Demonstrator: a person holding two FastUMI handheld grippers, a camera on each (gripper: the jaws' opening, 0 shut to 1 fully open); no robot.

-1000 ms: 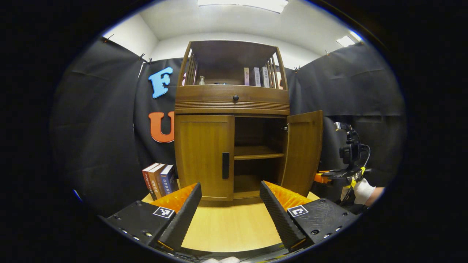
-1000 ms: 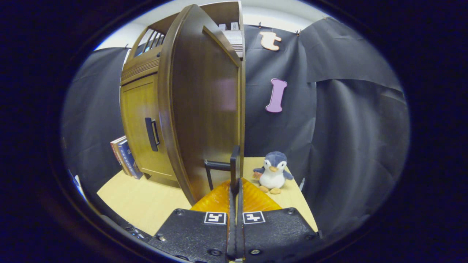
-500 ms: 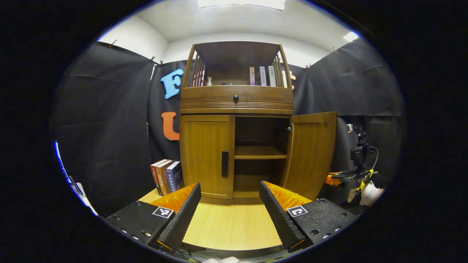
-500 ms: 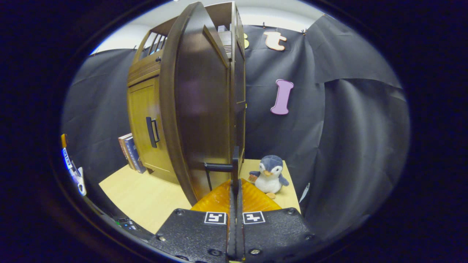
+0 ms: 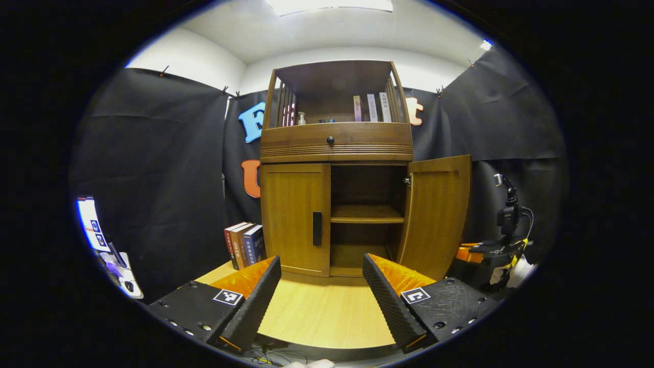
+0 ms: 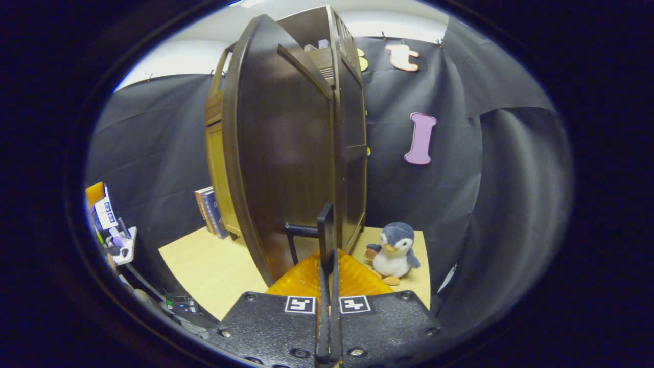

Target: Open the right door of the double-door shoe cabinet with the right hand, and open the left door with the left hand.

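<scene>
brown wooden shoe cabinet point(image 5: 334, 148): varnished wood, smooth, with a soft sheen
open right door of the cabinet point(image 6: 286, 168): dark glossy wood, faint reflections on its face
black bar handle on the right door point(image 6: 323, 231): matt, hard-looking
pale wooden table top point(image 5: 327, 317): light wood grain, smooth, low sheen
grey and white plush penguin point(image 6: 394, 251): soft fuzzy cloth
black booth wall point(image 6: 490, 174): matt cloth, hanging in folds
row of books beside the cabinet point(image 5: 245, 245): paper, slightly glossy spines

Upright books point(image 5: 244, 244), plush penguin point(image 6: 394, 252)
</scene>
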